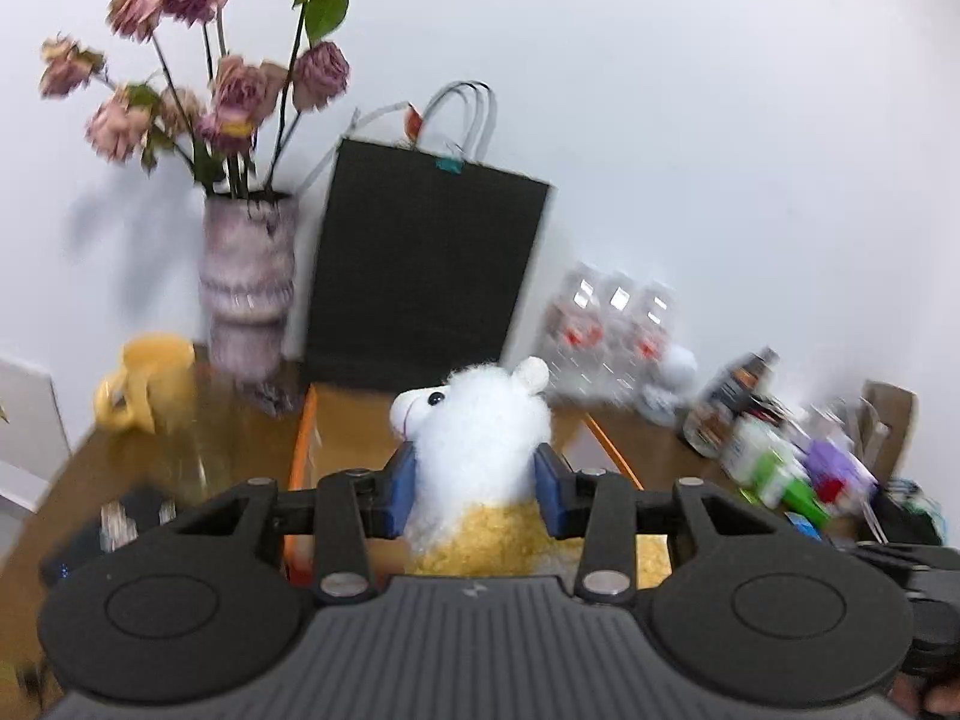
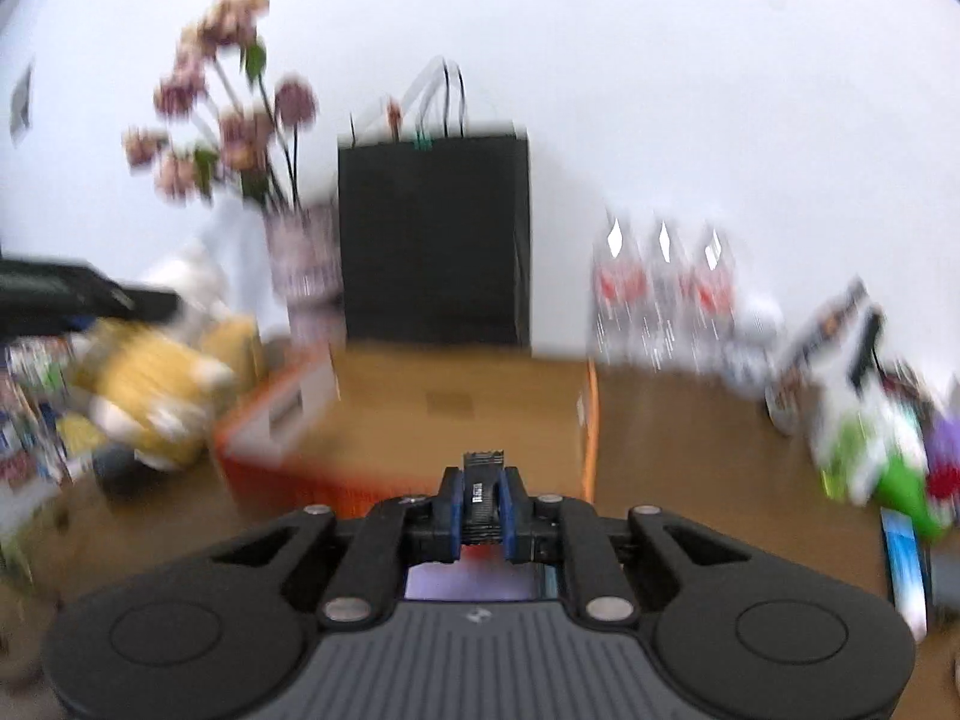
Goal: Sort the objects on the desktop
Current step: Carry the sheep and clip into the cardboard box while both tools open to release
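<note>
We hold the fluffy white-and-yellow plush toy (image 1: pixel 474 450) squeezed at its soft, light neck in our left gripper (image 1: pixel 474 489), while our right gripper (image 2: pixel 483 510) pinches a small, stiff black ridged clip (image 2: pixel 482 495).

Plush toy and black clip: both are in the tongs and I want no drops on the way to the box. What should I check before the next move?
1. Left tongs shut on the plush toy: ok.
2. Right tongs shut on the black clip: ok.
3. Plush toy clear of the desk: ok, it hangs in the air in the right wrist view.
4. Orange box open: ok.
5. Orange box empty: cannot tell, blurred.
6. Yellow mug and vase out of the path: cannot tell.
</note>
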`<state>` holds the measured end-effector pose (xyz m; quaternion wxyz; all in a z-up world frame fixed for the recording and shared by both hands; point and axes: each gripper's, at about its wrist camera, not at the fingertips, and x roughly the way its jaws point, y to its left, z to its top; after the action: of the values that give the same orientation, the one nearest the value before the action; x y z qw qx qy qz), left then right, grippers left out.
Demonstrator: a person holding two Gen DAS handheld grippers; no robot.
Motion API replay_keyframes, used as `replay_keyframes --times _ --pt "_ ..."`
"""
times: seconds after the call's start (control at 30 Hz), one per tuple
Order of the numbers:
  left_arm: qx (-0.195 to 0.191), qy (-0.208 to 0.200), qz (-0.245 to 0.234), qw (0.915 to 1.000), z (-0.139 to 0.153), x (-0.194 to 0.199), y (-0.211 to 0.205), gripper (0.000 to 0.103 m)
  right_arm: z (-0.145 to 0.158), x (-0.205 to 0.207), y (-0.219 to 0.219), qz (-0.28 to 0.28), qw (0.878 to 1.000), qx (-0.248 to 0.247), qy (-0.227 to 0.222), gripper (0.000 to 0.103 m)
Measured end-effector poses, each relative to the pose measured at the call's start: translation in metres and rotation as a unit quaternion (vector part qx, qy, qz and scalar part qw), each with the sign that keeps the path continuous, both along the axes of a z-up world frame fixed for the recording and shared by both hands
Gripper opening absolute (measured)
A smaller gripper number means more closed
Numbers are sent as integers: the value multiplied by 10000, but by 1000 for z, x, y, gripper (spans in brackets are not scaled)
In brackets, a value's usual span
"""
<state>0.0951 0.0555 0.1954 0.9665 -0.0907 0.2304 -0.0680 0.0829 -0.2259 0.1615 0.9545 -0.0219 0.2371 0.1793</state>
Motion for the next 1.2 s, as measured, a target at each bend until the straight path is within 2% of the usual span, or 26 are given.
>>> replay_keyframes --times 0.1,0.2,0.27,0.4,0.47,0.5,0.53,0.57,0.63,0.77,0.87,0.93,1.0,1.13,1.2 --pt "94 382 162 9991 3 69 2 41 25 56 14 138 9999 -2 66 11" --pt "151 1163 225 9928 -27 136 6 41 21 120 35 46 9987 -141 480 11" --pt "104 1772 346 9835 -59 171 9 41 -1 163 47 -76 9950 -220 967 11" --pt "369 2174 394 9746 -99 201 3 41 -56 217 64 -211 9828 -405 1790 12" --pt "371 2271 378 9724 -107 208 1 43 -69 230 66 -251 9802 -348 1932 13" --pt "383 2307 373 9716 -110 211 1 47 -74 234 66 -296 9795 -284 1974 13" --pt "422 2305 374 9714 -111 213 0 50 -76 238 64 -353 9789 -228 2000 28" --pt "477 2275 352 9720 -111 213 -1 55 -77 240 63 -377 9776 -205 2062 54" --pt "614 2249 200 9722 -110 214 -4 58 -78 243 61 -424 9747 -165 2189 71" --pt "758 2328 48 9696 -111 210 -6 68 -80 245 54 -464 9624 -284 2660 71" --pt "720 2398 -24 9682 -110 200 -5 69 -87 240 52 -407 9499 -364 3078 70" --pt "696 2358 -109 9692 -108 189 -6 70 -88 233 52 -441 9466 -392 3170 71" --pt "624 2360 -99 9697 -108 181 -4 78 -88 226 52 -507 9434 -412 3251 73" --pt "617 2494 -114 9664 -108 169 -3 79 -89 216 58 -503 9357 -525 3451 77" --pt "608 2517 -93 9659 -107 162 -1 91 -89 210 59 -542 9357 -547 3443 80"
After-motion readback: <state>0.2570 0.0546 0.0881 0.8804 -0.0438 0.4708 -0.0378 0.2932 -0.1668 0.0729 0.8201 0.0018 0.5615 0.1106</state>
